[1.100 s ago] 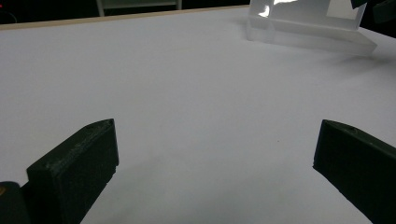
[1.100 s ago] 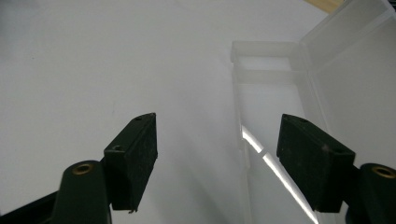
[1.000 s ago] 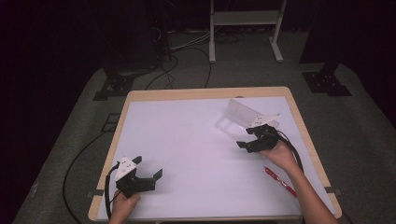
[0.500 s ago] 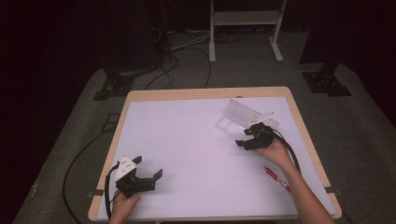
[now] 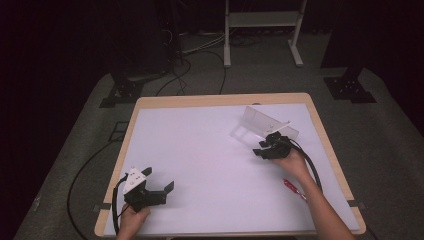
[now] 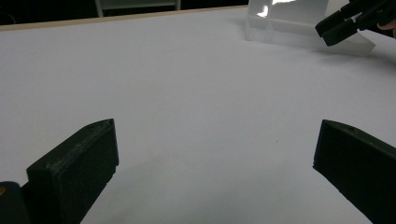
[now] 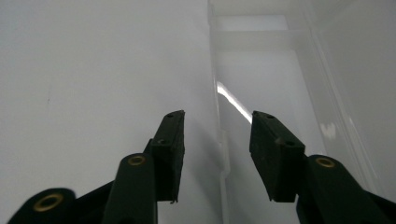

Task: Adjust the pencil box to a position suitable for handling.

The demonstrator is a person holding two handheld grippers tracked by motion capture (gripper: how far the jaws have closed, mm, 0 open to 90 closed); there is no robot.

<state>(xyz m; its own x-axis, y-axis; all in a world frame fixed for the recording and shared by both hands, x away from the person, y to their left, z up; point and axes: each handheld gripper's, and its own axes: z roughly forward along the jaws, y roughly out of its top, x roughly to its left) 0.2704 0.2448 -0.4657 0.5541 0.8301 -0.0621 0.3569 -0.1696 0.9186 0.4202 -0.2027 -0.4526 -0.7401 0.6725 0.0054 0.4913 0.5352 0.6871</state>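
The right claw (image 5: 263, 148) sits at the near edge of a clear plastic box (image 5: 270, 123) on the white surface (image 5: 200, 150), its tips low and pointed at the box. In the right gripper view the box's thin near wall (image 7: 219, 135) runs straight up between the two black jaws, with a gap left on either side, so the pads do not press on it. The jaws have just been closing and now stand about half spread, the wall between them but not pinched. The rest of the box stretches ahead of that claw and to its right. A red pen (image 5: 295, 189) lies behind the right claw, beside the person's forearm. The left claw (image 5: 161, 192) rests on the surface well apart from the box, jaws spread wide with nothing between them; from its own camera the box (image 6: 289, 21) stands far ahead and to the right, with the right claw (image 6: 327, 31) at it.
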